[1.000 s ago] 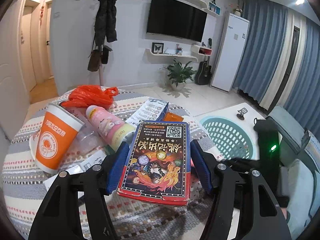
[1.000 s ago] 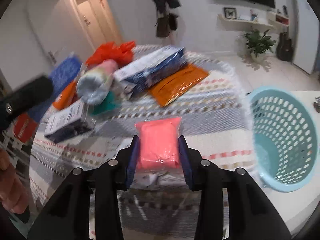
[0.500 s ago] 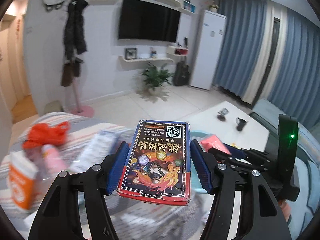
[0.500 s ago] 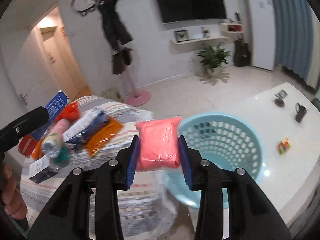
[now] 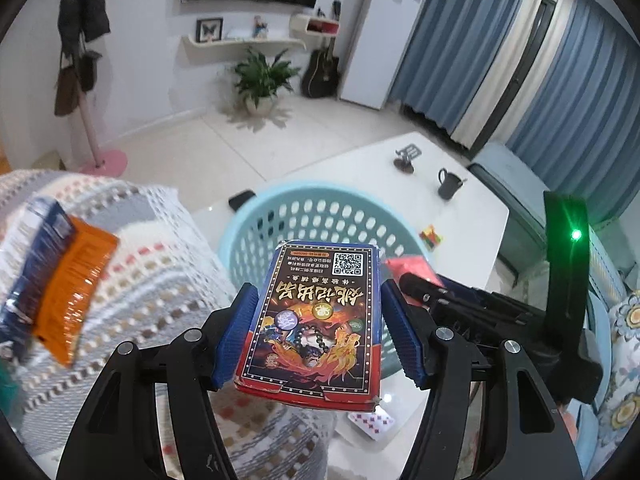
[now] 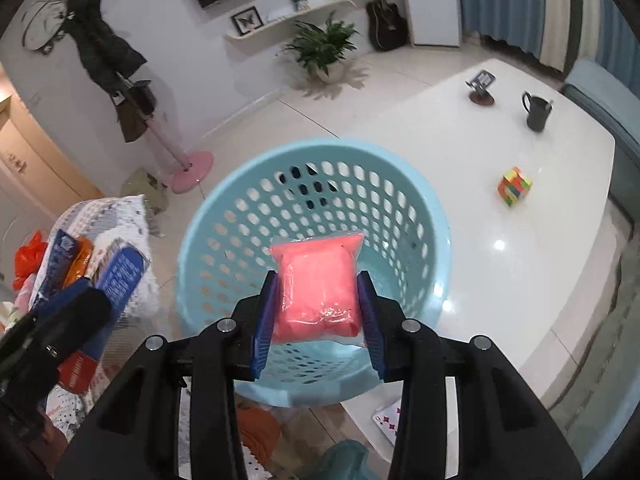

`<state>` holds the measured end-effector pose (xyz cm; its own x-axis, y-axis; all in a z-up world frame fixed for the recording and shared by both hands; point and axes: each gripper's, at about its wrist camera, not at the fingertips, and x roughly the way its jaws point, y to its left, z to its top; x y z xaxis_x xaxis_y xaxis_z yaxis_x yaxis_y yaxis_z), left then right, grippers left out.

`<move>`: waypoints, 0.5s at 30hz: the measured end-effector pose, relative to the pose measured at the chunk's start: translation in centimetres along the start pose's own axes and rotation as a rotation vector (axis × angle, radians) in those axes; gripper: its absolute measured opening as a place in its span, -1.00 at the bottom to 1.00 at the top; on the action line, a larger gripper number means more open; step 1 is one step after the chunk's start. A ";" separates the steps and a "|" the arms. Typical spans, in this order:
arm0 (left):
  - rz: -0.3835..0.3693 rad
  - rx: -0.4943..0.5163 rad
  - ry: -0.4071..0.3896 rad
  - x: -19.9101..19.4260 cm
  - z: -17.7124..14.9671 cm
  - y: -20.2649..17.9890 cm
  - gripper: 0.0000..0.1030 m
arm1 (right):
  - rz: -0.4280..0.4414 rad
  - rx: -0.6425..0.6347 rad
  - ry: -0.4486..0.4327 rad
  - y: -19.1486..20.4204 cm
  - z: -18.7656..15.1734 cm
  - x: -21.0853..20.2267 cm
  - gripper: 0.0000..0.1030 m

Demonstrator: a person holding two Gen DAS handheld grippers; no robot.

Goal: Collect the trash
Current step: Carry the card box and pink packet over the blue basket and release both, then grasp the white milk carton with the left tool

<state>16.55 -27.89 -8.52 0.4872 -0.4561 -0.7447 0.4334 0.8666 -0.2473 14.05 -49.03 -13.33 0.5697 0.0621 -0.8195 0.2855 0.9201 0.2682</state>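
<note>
Hanging over the basket (image 6: 224, 216), the right gripper (image 6: 318, 300) clamped a pink packet (image 6: 318, 284) between its blue pads, the packet held above the basket's open mouth. The left gripper (image 5: 316, 328) gripped a printed box (image 5: 316, 316) flat between its pads, at the basket's (image 5: 256, 216) near rim with the striped cloth (image 5: 152, 280) to the basket's left. Beyond the basket on the white table (image 6: 540, 240) stood a mug (image 6: 536, 112) and a colour cube (image 6: 514, 186).

Pale blue perforated basket (image 6: 416, 216), pink packet (image 6: 318, 284), dark flame-printed box (image 5: 316, 316), seemingly striped, blurred cloth (image 5: 152, 280)
</note>
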 end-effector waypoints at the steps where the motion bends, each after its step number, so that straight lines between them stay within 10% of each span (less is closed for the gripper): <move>1: -0.008 -0.005 0.006 0.3 -0.1 0.0 0.20 | 0.000 0.005 0.004 -0.3 0.0 0.1 -0.29; 15: 0.003 -0.017 -0.036 -1.7 -0.2 0.6 0.49 | 0.001 -0.011 -0.026 0.5 0.0 -1.1 -0.06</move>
<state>15.78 -26.58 -7.53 0.5155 -0.4598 -0.7231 0.4190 0.8713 -0.2553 13.58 -48.65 -12.31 0.5898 0.0533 -0.8058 0.2761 0.9244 0.2632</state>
